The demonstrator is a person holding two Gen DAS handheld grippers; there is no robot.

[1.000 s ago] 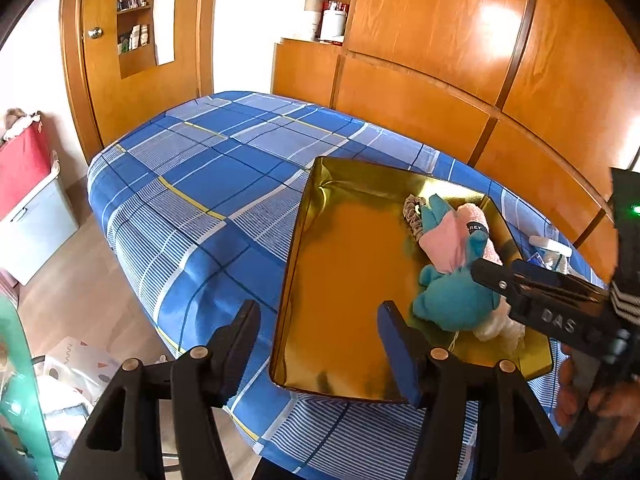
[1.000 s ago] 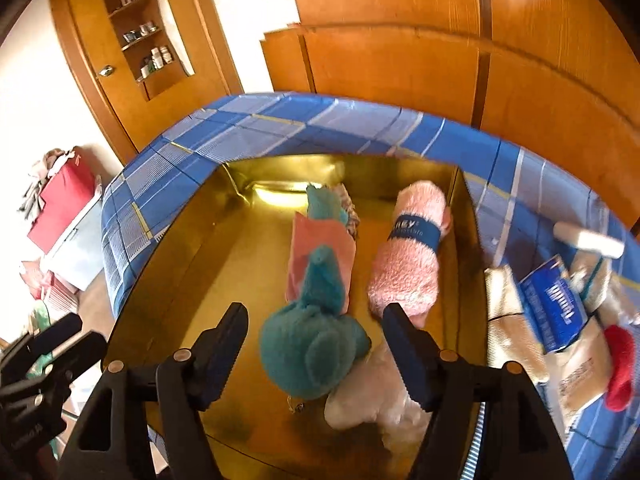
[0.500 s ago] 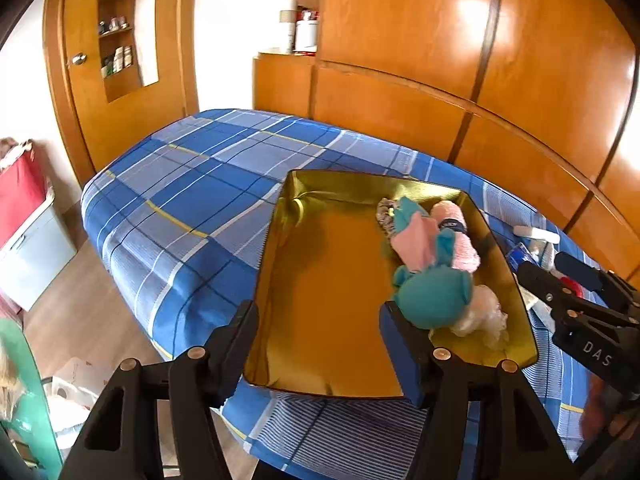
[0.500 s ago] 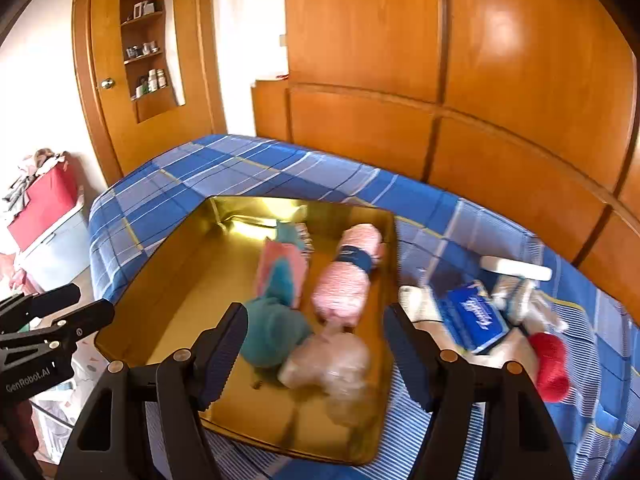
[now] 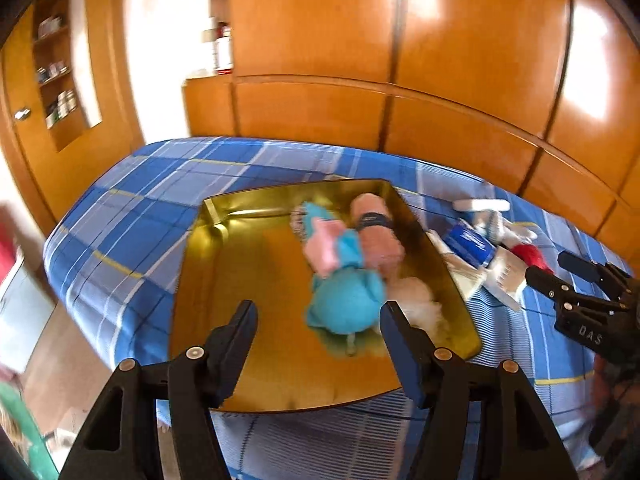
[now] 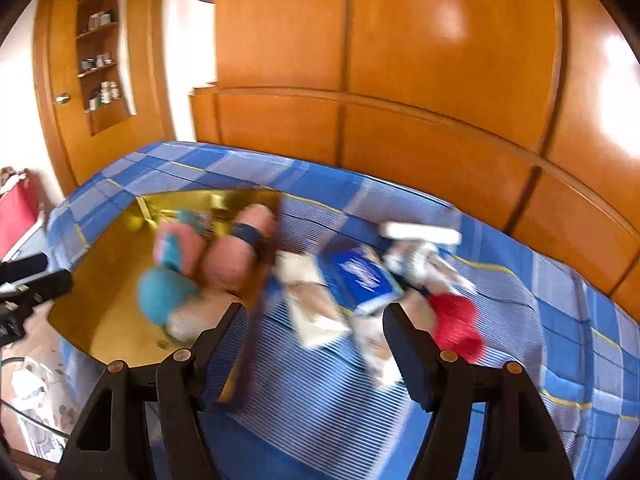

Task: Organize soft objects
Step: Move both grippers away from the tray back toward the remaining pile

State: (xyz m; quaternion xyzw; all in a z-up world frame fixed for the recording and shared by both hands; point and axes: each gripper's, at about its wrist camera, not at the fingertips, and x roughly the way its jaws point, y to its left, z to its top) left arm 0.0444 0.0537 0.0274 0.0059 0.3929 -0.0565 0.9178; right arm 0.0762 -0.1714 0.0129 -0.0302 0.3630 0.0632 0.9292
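Note:
A gold tray (image 5: 248,312) (image 6: 116,292) lies on the blue plaid bed (image 5: 132,216). In it are a teal plush (image 5: 344,304) (image 6: 164,292), a pink and teal cloth (image 5: 324,244), a pink rolled towel with a dark band (image 5: 376,232) (image 6: 240,252) and a white fluffy item (image 5: 420,304). Right of the tray lies a pile: a blue packet (image 6: 356,276) (image 5: 468,244), white cloths (image 6: 316,312) and a red soft item (image 6: 456,320) (image 5: 532,256). My left gripper (image 5: 316,320) hovers open over the tray's near part. My right gripper (image 6: 312,320) hangs open above the pile, holding nothing.
Wooden wardrobe panels (image 5: 400,80) run behind the bed. A door with a shelf niche (image 6: 100,60) stands at the left. A red bag (image 6: 16,208) and clutter on the floor (image 6: 36,396) sit off the bed's left edge.
Both grippers have pulled back and up from the tray. The right one has swung right, from over the plush toys to over the pile beside the tray. Both stay open.

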